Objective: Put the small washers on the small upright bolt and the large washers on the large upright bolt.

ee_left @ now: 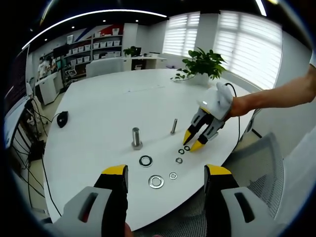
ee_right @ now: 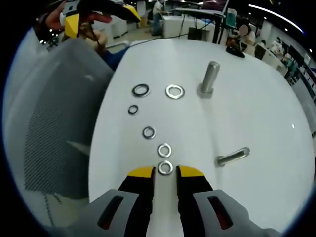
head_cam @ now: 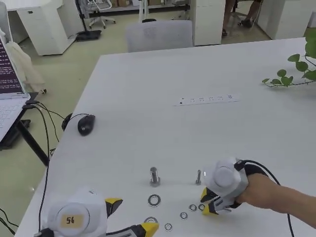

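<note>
Right gripper point(ee_right: 165, 174) down at a small washer point(ee_right: 165, 168).
Its jaws stand narrow with the washer between the tips, seemingly not yet pinched. The small bolt point(ee_right: 233, 157) is to its right, the large bolt point(ee_right: 210, 79) farther ahead. The left gripper point(ee_left: 166, 171) gapes wide, a large washer point(ee_left: 156, 181) between its tips.

We've got loads of open table point(head_cam: 148, 123) beyond the large bolt point(head_cam: 154, 176) and small bolt point(head_cam: 198, 177). Near edge is tighter: washers point(head_cam: 183, 215) strewn in front of them, right gripper point(head_cam: 206, 203) low over the small ones.
</note>
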A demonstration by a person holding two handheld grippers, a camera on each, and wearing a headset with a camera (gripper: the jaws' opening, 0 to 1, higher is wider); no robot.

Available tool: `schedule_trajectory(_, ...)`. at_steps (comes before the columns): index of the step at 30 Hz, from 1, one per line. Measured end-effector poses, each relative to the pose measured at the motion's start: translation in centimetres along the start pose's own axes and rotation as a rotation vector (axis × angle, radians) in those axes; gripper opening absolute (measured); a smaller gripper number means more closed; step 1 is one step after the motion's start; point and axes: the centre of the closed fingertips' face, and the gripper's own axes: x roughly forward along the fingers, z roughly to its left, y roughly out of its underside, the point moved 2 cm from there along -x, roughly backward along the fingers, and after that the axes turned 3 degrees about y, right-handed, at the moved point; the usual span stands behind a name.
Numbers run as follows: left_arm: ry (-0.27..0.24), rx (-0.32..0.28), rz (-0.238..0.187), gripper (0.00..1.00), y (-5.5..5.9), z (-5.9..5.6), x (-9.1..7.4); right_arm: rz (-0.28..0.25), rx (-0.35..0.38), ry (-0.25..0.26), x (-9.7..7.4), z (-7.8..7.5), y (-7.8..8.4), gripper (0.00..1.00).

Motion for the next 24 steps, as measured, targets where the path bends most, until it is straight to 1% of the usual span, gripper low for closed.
schedule_trajectory(3, 0.010, 0.011, 0.004, 0.62, -0.2, -0.1, 0.3, -0.004, 0.004, -0.004, 0.0, -0.1, 0.0, 0.19)
schedule_trajectory(8, 0.025, 0.024, 0.009, 0.61, -0.5, 0.0, 0.8, 0.008, -0.033, -0.004, 0.0, 0.1, 0.0, 0.18)
schedule_trajectory(11, 0.030, 0.032, 0.014, 0.61, -0.6, 0.1, 1.1, 0.010, -0.045, -0.002, 0.1, 0.2, 0.1, 0.15)
schedule_trajectory(15, 0.042, 0.041, 0.013, 0.61, -1.0, -0.1, 1.5, -0.003, -0.027, 0.007, 0.0, 0.2, 0.1, 0.15)
schedule_trajectory(17, 0.045, 0.047, 0.010, 0.60, -1.4, -0.2, 1.6, -0.005, -0.022, 0.019, -0.1, 0.3, 0.2, 0.14)
schedule_trajectory(19, 0.044, 0.052, 0.006, 0.60, -1.5, -0.1, 1.7, -0.016, 0.008, 0.035, -0.1, 0.3, 0.2, 0.14)
schedule_trajectory(21, 0.043, 0.049, 0.001, 0.60, -1.7, -0.1, 1.7, -0.045, 0.086, 0.051, -0.1, 0.2, 0.3, 0.14)
schedule_trajectory(22, 0.041, 0.046, -0.001, 0.60, -1.7, 0.1, 1.7, -0.057, 0.104, 0.061, -0.2, 0.1, 0.4, 0.13)
schedule_trajectory(24, 0.040, 0.043, -0.001, 0.60, -1.6, 0.2, 1.7, -0.052, 0.109, 0.067, -0.3, 0.1, 0.6, 0.13)
